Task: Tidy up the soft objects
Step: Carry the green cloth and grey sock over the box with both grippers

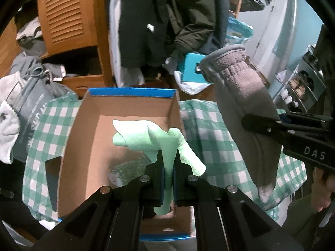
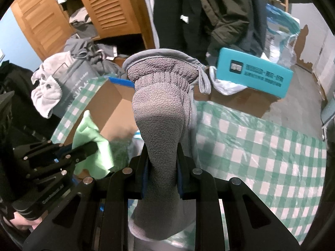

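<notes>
A light green cloth [image 1: 146,138] is pinched in my left gripper [image 1: 168,156], which is shut on it over an open cardboard box [image 1: 83,125] with a blue rim. A dark green fuzzy item [image 1: 129,167] lies inside the box. My right gripper [image 2: 162,152] is shut on a grey fleece glove [image 2: 161,108] whose cuff points away from me. In the left wrist view the glove [image 1: 240,96] hangs just right of the box, with the right gripper [image 1: 251,123] clamped on it. From the right wrist, the left gripper [image 2: 92,146] and green cloth [image 2: 92,133] sit over the box [image 2: 113,96].
A green-checked plastic cloth [image 2: 251,142] covers the table. A teal box [image 2: 253,75] rests on a carton behind it. A grey bag [image 1: 31,113] draped with pale clothes stands at the left. Dark jackets [image 1: 167,21] and louvred wooden doors [image 1: 67,14] are behind.
</notes>
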Demonstrator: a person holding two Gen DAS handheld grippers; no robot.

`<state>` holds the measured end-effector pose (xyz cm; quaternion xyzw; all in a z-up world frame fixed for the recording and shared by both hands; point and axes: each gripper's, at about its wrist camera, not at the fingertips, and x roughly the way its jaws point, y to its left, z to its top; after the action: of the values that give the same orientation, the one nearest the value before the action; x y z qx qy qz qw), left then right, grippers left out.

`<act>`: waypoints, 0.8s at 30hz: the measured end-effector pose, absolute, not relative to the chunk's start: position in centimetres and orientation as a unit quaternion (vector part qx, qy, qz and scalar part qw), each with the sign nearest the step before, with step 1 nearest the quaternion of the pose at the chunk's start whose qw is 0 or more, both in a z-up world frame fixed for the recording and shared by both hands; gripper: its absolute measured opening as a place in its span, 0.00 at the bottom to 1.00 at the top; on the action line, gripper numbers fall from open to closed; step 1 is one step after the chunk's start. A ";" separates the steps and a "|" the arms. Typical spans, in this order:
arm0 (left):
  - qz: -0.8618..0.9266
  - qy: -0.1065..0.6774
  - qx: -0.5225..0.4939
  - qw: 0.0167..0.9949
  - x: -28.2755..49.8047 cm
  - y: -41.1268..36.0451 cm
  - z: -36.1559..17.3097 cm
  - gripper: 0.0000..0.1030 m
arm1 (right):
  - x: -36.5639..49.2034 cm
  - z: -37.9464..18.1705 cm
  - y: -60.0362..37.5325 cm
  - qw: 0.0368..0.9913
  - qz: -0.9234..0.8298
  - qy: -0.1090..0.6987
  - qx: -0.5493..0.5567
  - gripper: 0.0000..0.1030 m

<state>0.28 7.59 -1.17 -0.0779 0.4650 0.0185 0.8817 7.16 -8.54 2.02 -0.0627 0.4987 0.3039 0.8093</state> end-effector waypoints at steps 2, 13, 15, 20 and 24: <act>0.027 0.467 -0.083 0.880 0.3 8.5 -1.4 0.06 | 7.1 2.1 -7.4 0.809 0.307 0.497 -0.067 0.19; 0.058 0.473 -0.110 0.872 0.0 12.5 -2.5 0.06 | 6.9 1.8 -2.0 0.793 0.329 0.506 -0.080 0.19; 0.063 0.477 -0.114 0.869 0.0 13.2 -2.9 0.06 | 6.8 1.5 -1.1 0.791 0.331 0.508 -0.084 0.19; 0.074 0.484 -0.122 0.863 0.0 14.3 -3.7 0.06 | 7.0 0.4 0.7 0.783 0.333 0.516 -0.093 0.19; 0.081 0.490 -0.130 0.858 0.2 14.8 -4.5 0.06 | 7.3 -0.9 1.9 0.772 0.337 0.531 -0.095 0.19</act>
<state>0.17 14.82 -4.46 -0.1296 0.4902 0.0811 0.8581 7.29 1.90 -0.89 -0.0946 0.5310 0.3368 0.7717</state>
